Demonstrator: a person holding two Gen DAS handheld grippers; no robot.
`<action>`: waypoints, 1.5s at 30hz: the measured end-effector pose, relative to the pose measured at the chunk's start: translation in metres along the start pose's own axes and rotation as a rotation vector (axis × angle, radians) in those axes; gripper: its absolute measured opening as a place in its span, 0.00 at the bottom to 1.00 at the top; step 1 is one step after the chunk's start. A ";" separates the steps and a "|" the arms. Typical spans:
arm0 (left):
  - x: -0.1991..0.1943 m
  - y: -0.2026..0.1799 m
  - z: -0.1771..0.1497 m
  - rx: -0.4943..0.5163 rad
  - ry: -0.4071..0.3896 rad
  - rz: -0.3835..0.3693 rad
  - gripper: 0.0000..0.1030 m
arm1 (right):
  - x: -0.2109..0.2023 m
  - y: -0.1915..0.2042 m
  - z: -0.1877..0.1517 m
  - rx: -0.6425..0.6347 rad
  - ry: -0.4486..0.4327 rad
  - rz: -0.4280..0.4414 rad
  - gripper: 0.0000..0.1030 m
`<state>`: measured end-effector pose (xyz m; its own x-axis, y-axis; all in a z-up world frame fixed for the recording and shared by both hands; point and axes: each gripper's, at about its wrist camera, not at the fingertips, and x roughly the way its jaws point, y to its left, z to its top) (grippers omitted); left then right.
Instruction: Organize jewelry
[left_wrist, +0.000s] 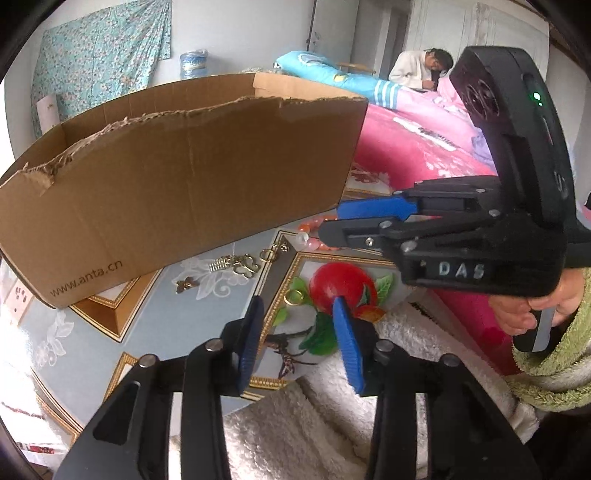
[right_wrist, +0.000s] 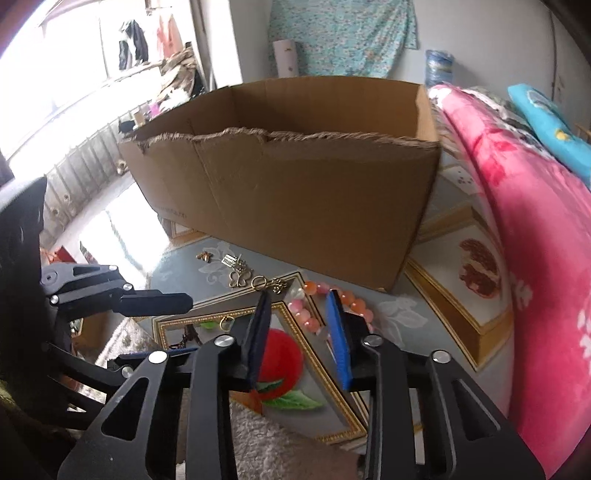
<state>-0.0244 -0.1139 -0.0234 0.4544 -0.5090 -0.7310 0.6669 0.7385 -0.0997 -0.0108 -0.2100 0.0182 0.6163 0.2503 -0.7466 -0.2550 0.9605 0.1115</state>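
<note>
Right gripper (right_wrist: 299, 325) over crosswise bead bracelet (right_wrist: 332, 299)

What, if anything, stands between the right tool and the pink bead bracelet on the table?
Nothing visible does. The right tool is open above the bead bracelet, with only bare tablecloth around it. The cardboard box stands behind.

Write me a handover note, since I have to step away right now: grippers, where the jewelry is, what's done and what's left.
Left gripper: jaws open, empty, above a gold ring.
Right gripper: jaws open, empty, over the bead bracelet.
Gold pieces lie loose on the table in front of the cardboard box.
Done: nothing visible; the box's inside can't be seen.
Left: pick up the bracelet, ring and gold pieces, probably into the box.
</note>
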 end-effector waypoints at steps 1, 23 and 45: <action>0.002 0.000 0.001 0.000 0.005 0.003 0.30 | 0.004 0.001 -0.001 -0.013 0.010 -0.013 0.22; 0.024 -0.006 0.009 0.103 0.054 0.073 0.11 | 0.007 -0.027 -0.009 0.085 0.020 -0.071 0.13; 0.015 0.015 0.003 0.047 0.040 0.093 0.10 | 0.010 0.025 0.003 -0.045 0.007 0.083 0.15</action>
<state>-0.0054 -0.1122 -0.0338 0.4923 -0.4203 -0.7622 0.6502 0.7598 0.0010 -0.0082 -0.1832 0.0152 0.5861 0.3279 -0.7409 -0.3385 0.9299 0.1437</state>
